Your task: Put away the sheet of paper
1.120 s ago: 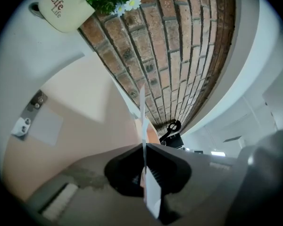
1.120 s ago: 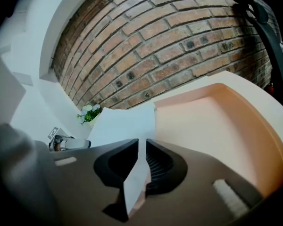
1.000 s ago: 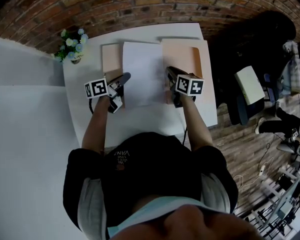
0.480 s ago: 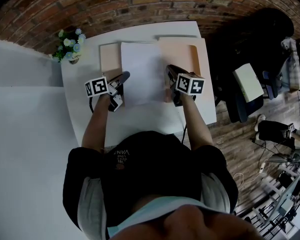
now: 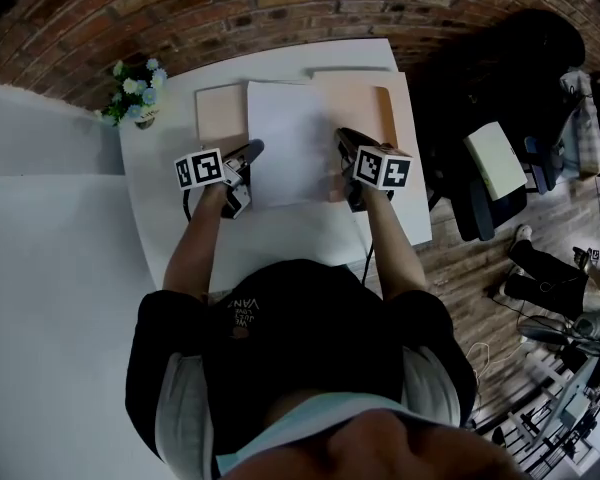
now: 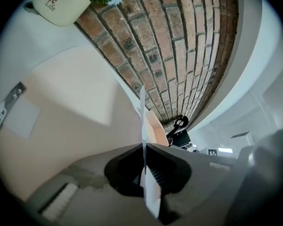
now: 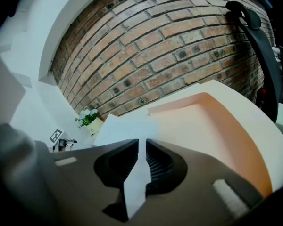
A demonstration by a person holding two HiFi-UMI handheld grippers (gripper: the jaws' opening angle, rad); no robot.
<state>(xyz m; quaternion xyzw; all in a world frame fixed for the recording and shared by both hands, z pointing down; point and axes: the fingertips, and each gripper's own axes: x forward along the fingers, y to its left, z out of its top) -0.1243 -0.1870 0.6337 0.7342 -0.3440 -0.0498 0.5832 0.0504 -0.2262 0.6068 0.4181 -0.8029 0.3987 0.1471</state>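
**Item 1, far left.** Flower pot (image 5: 138, 93) at the far left corner of the desk (image 5: 280, 238), well apart from the work. We list it as bystander only.

**Item 2, left tongs (image 5: 252, 151).** Closed flat on the left edge of the sheet of paper (image 5: 290, 138). In the left gripper view (image 6: 144, 147) the sheet (image 6: 143, 126) runs edge-on between the shut pads.

**Item 3, sheet of paper.** White, spread between the two tongs and lying over the open peach folder (image 5: 365, 103) at the middle of the desk. We cannot tell whether it rests on the folder or hangs just above it.

**Item 4, right tongs (image 5: 340, 138).** Clamped on the sheet's right edge. The right gripper view (image 7: 141, 147) shows a strip of white (image 7: 127, 126) pinched between the pads, with the folder's right leaf (image 7: 212, 121) beyond.

**Change noted.** Against a second ago, we find the sheet shifted a little to the right over the folder, so more of the left leaf (image 5: 220, 116) is uncovered. Both grips are unchanged.

**Bearing on the task.** We judge this a lining-up move: the sheet is being squared to one leaf before release. It is not yet put away, since the folder lies open and both tongs hold on.
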